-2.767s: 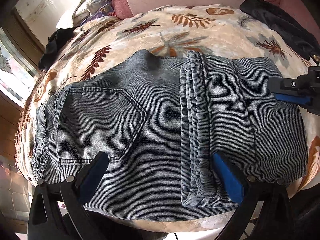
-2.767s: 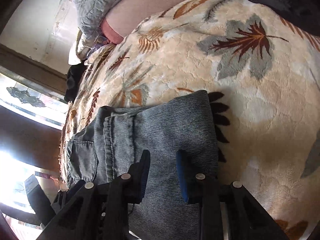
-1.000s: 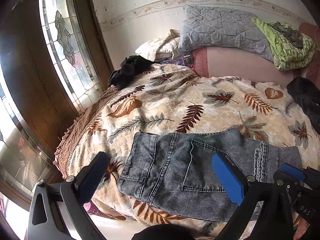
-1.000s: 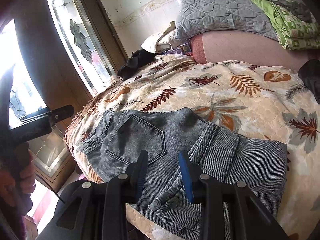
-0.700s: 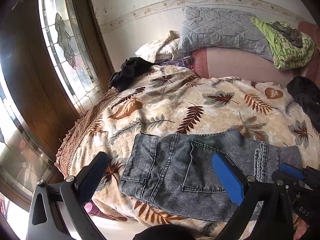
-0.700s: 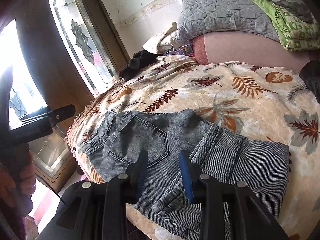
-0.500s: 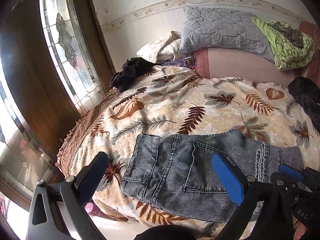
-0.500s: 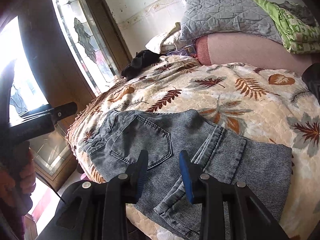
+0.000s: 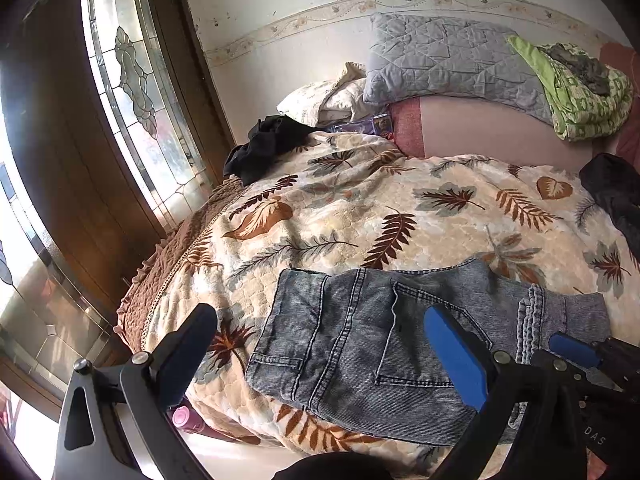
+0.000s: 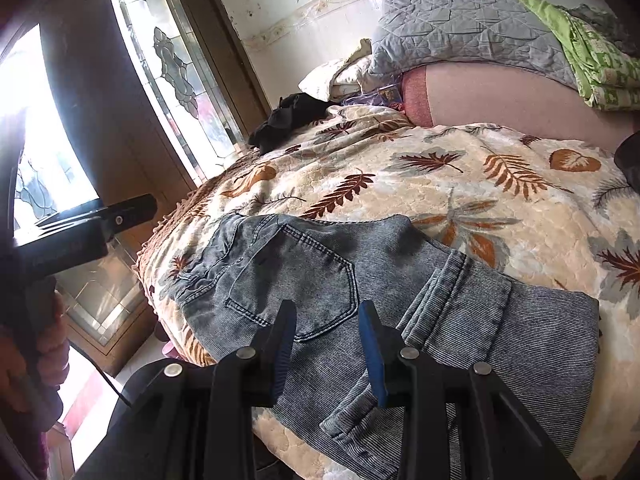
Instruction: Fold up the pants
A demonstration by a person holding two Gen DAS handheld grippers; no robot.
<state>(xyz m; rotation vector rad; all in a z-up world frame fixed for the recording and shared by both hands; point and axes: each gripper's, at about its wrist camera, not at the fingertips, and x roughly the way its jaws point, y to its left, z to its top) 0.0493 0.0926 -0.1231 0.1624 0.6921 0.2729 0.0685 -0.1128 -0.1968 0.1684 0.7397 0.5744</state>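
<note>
The grey-blue jeans [image 9: 360, 344] lie folded into a flat packet near the front edge of the bed, back pocket up, with the leg hems [image 10: 452, 296] laid across the right part. My left gripper [image 9: 320, 344] hovers above and in front of them, jaws wide apart and empty. My right gripper [image 10: 326, 332] also hangs clear above the jeans [image 10: 400, 300], its blue pads a narrow gap apart with nothing between them. In the left wrist view the right gripper [image 9: 576, 350] shows at the right edge. A hand holds the left gripper [image 10: 88, 224] at the left of the right wrist view.
A leaf-print bedspread [image 9: 360, 208] covers the bed. Black garments lie at the far left [image 9: 264, 144] and far right [image 9: 616, 196]. A grey pillow [image 9: 448, 60] and a green blanket [image 9: 576, 92] sit on the headboard. A stained-glass door [image 9: 132, 92] stands at the left, a pink bottle [image 9: 184, 420] below the bed edge.
Both grippers have pulled back and up from the jeans since the oldest frames, where they were low over the cloth. Over the last second hardly anything has shifted.
</note>
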